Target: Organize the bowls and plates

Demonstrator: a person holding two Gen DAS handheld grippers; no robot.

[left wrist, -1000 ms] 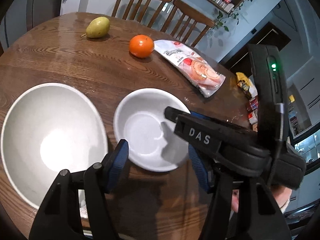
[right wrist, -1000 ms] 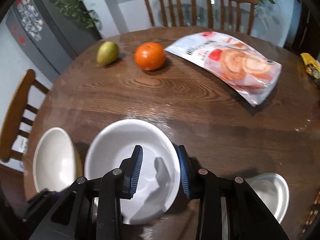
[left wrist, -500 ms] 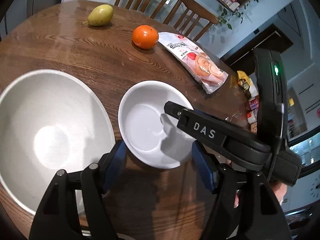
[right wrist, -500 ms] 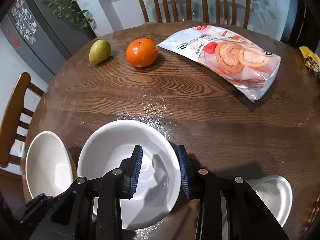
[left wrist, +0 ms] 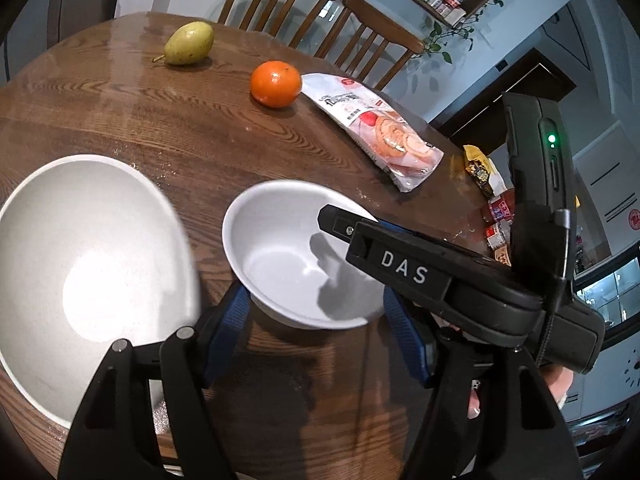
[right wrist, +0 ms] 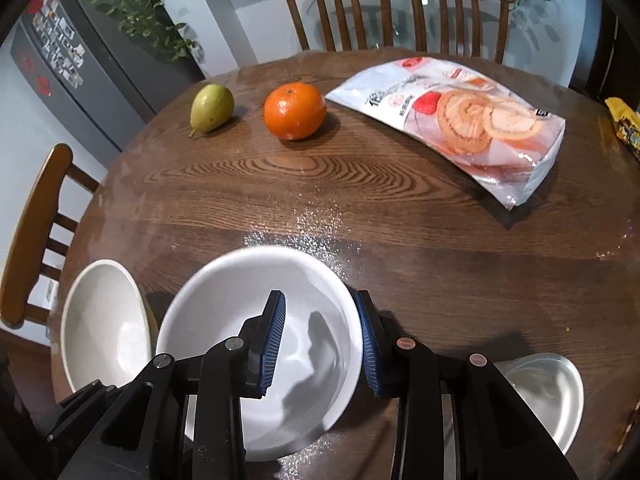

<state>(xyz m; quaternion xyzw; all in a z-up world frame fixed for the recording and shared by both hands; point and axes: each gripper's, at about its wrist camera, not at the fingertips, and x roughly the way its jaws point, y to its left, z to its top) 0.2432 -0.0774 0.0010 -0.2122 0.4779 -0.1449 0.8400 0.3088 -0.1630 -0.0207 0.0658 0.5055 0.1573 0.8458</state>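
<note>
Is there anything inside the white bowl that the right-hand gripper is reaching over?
No, the white bowl shows only its bare glazed inside and the shadow of the right gripper.

Bright overhead light glares inside the large bowl [left wrist: 92,280]; fisheye bending and dark corners frame both views.

The left wrist camera is looking down from close above the tabletop [left wrist: 168,152], facing toward the chairs at 12 o'clock, with the right claw [left wrist: 332,220] crossing in from 4 o'clock. The right wrist camera is sitting just as near, facing the same chairs squarely. Both are sharing the white bowl [left wrist: 288,264] [right wrist: 224,304], pear [left wrist: 189,43] [right wrist: 211,107] and orange [left wrist: 276,83] [right wrist: 294,110].
</note>
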